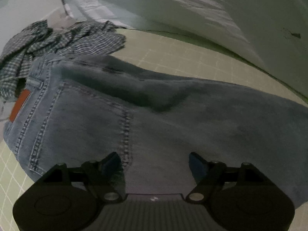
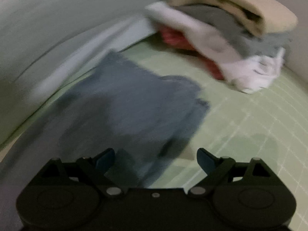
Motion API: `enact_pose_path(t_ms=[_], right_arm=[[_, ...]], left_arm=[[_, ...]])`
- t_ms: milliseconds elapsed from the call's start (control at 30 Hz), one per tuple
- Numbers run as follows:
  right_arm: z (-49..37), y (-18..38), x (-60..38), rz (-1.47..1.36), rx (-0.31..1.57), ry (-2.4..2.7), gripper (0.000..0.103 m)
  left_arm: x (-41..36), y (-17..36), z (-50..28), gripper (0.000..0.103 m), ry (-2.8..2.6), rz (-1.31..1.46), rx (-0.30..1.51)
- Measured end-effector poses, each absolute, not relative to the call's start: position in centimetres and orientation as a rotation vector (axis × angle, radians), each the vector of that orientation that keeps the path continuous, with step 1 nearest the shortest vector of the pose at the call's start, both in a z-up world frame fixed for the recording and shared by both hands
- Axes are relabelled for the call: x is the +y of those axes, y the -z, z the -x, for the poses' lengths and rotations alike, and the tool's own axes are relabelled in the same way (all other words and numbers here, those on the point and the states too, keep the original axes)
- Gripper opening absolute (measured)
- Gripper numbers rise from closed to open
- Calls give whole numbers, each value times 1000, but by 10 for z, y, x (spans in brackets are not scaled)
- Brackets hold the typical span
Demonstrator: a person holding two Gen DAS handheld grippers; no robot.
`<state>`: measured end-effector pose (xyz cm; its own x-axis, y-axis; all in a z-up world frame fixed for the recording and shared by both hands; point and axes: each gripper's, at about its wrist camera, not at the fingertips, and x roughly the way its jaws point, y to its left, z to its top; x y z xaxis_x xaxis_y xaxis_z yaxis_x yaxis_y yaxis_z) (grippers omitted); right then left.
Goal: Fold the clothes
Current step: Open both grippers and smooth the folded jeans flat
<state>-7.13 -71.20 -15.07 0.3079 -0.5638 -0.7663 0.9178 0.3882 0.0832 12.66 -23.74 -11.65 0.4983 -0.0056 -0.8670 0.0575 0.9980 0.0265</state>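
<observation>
A pair of blue jeans [image 1: 154,115] lies across the green grid mat [image 1: 173,53], waistband and orange label [image 1: 19,104] at the left. My left gripper [image 1: 155,163] is open, low over the seat of the jeans, holding nothing. In the right wrist view, which is blurred, the leg end of the jeans [image 2: 138,104] lies on the mat [image 2: 240,125]. My right gripper [image 2: 156,159] is open just above that leg end, its left finger over denim, its right finger over bare mat.
A crumpled checked shirt [image 1: 48,42] lies past the waistband at the far left. A stack of folded clothes [image 2: 221,28], beige on top with grey, white and red below, sits at the mat's far right. A pale wall [image 1: 231,9] borders the back.
</observation>
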Motion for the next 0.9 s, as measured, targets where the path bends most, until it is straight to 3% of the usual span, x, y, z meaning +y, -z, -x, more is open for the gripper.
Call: enact_pose_path(t_ms=[133, 233, 300, 400, 767, 833, 900], right_arm=[[71, 155, -737, -624, 686, 1095, 94], [69, 156, -741, -604, 675, 1109, 81], [70, 155, -736, -540, 675, 1100, 28], [90, 150, -730, -545, 633, 1048, 4], [244, 127, -734, -566, 638, 1299, 0], [247, 119, -725, -518, 636, 1271, 6], [242, 114, -715, -496, 633, 1227, 20]], left_arm=[[-247, 105, -119, 82, 60, -74, 1033], [-254, 96, -113, 82, 77, -89, 1021], [-257, 89, -107, 82, 86, -95, 1010], [-253, 83, -96, 82, 79, -83, 990], [-181, 88, -54, 83, -84, 91, 971], [-162, 91, -56, 83, -121, 156, 981], [-144, 93, -58, 83, -152, 212, 983]])
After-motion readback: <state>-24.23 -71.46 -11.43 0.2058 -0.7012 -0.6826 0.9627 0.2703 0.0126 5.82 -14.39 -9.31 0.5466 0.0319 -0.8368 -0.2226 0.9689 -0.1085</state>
